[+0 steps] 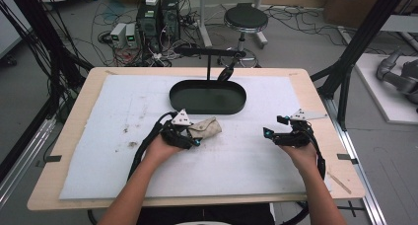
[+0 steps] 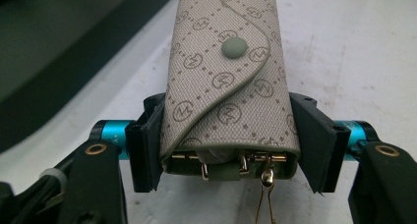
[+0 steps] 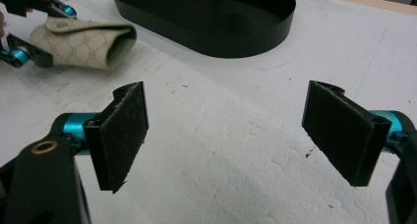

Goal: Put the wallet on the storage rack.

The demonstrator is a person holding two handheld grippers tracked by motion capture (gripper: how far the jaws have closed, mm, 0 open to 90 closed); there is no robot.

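The beige key pouch (image 2: 226,81) with its printed monogram pattern sits clamped between the 2 jaws of your left gripper (image 1: 190,134), which press on its 2 long sides; in the left gripper view its flap is closed with a round grey-green snap (image 2: 234,48), and at the open near end you can see brass key hooks (image 2: 255,161) and a thin gold clip hanging down. The pouch points away from your left hand (image 1: 160,148) toward the far right, its free end reaching toward the black oval tray (image 1: 208,97); whether it rests on the surface or is lifted just off it, I cannot tell. It lies left of the middle of the white foam mat (image 1: 98,151) that covers most of the wooden table (image 1: 81,99), just on your side of the tray, which stands near the table's far edge at about its middle. Your right gripper (image 1: 276,134) is well apart from the pouch, nearer the table's right edge, and its 2 black padded jaws stand wide apart with nothing but bare mat between them. The mat carries some dark specks and smudges (image 1: 132,136) toward its left edge. A black stool (image 1: 245,18) stands on the floor beyond the table's far edge.
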